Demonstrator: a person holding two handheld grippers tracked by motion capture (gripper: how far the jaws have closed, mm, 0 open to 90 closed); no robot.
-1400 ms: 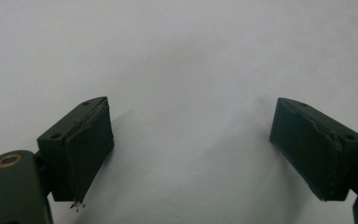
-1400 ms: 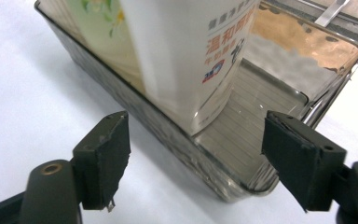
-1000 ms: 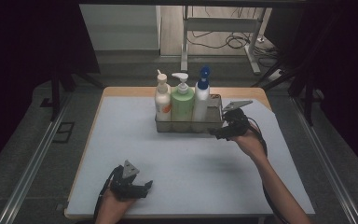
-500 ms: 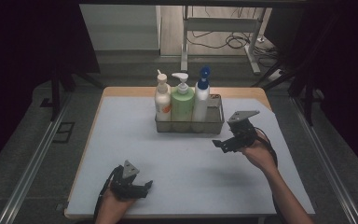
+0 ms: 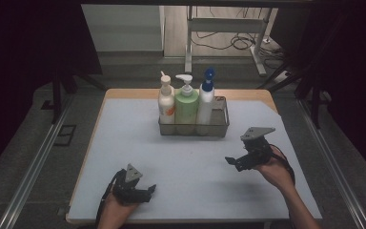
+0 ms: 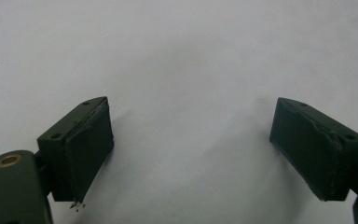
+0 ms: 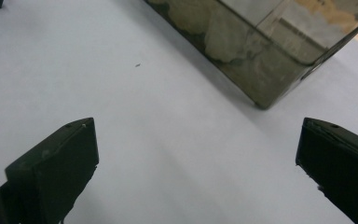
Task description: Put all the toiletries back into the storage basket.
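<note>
On the pale worktop (image 5: pixel 124 138), three pump bottles (image 5: pixel 187 102) stand packed upright in a wire basket (image 5: pixel 221 125), so both grippers, right (image 5: pixel 236 162) and left (image 5: pixel 145 193), rest apart, jaws wide and empty

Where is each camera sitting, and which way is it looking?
High view: above the near table edge, looking forward and down at the basket of bottles; both forearms, left claw, right claw.
Left gripper view: on the left claw, facing bare table.
Right gripper view: on the right claw, facing the basket's corner, shared with the high view.
</note>
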